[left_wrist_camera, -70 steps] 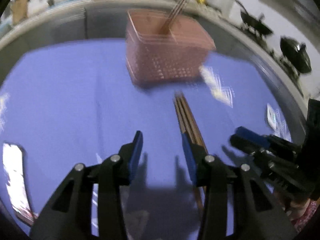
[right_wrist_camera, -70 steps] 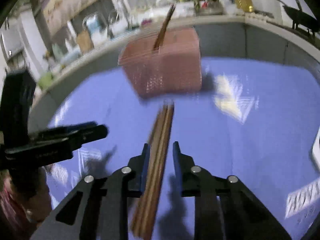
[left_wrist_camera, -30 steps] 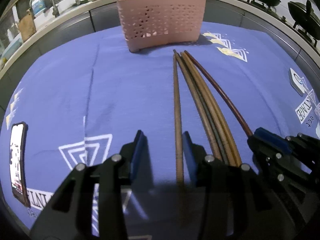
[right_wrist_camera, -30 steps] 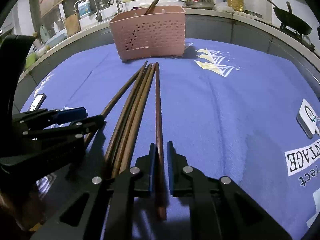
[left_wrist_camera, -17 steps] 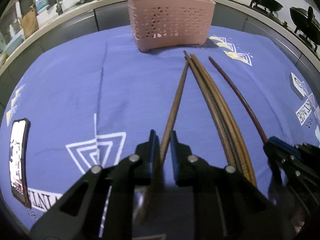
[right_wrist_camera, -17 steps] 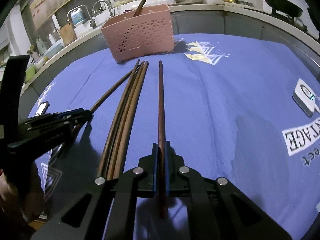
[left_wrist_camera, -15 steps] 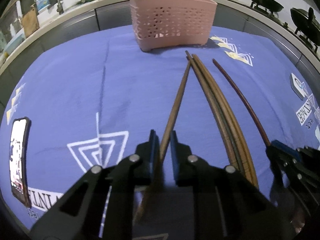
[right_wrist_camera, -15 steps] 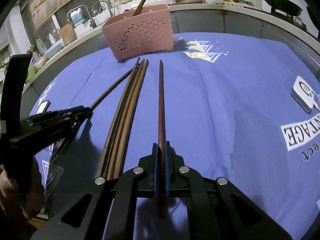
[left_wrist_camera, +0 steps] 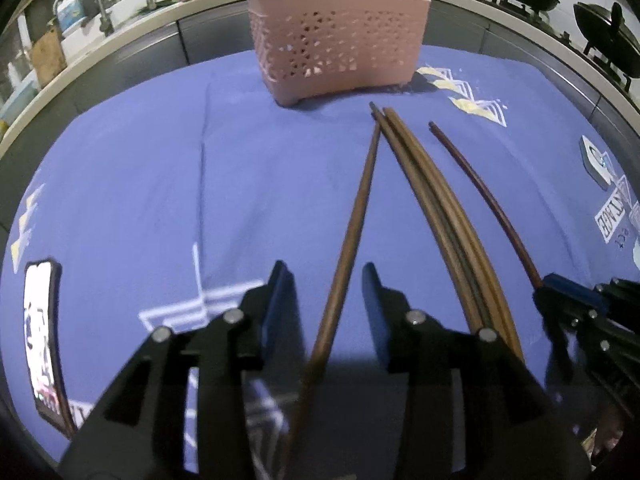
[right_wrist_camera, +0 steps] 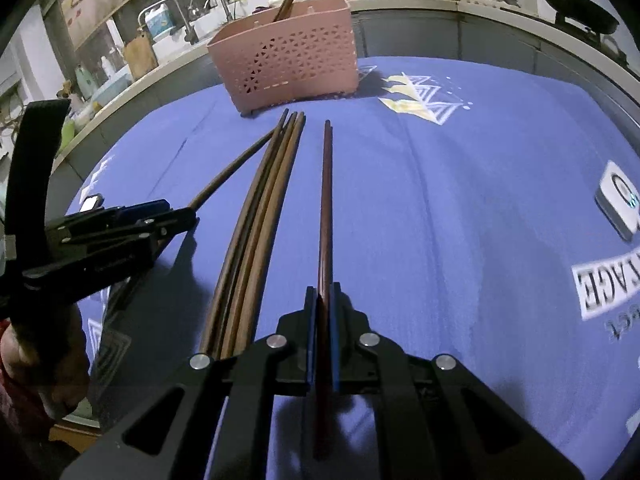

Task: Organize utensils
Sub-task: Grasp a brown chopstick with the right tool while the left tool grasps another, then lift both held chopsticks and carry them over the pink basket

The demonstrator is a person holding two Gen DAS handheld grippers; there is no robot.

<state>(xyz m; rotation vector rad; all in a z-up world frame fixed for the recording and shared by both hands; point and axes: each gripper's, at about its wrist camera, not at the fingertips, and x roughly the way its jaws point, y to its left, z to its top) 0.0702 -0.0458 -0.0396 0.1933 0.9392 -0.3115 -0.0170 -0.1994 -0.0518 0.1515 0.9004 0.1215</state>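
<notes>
1. Two grippers: your right gripper (right_wrist_camera: 323,296) pinches a dark chopstick (right_wrist_camera: 326,200); your left gripper (left_wrist_camera: 326,284) is spread around a brown chopstick (left_wrist_camera: 356,220).
2. Both chopsticks point toward the pink basket (left_wrist_camera: 340,36).
3. A chopstick bundle (right_wrist_camera: 260,216) lies between them, tips near the basket.

Straight ahead of your left gripper (left_wrist_camera: 326,280), one chopstick (left_wrist_camera: 356,216) lies between its parted fingers, with the bundle of chopsticks (left_wrist_camera: 444,216) to its right and, further right, a single chopstick (left_wrist_camera: 480,188) running into your right gripper (right_wrist_camera: 323,296). The basket (left_wrist_camera: 340,36) stands beyond the chopstick tips on the tablecloth (left_wrist_camera: 140,184), with chopsticks standing inside it. A phone (left_wrist_camera: 42,340) lies far to your left gripper's left, and a small device (right_wrist_camera: 618,204) lies well to your right gripper's right.
</notes>
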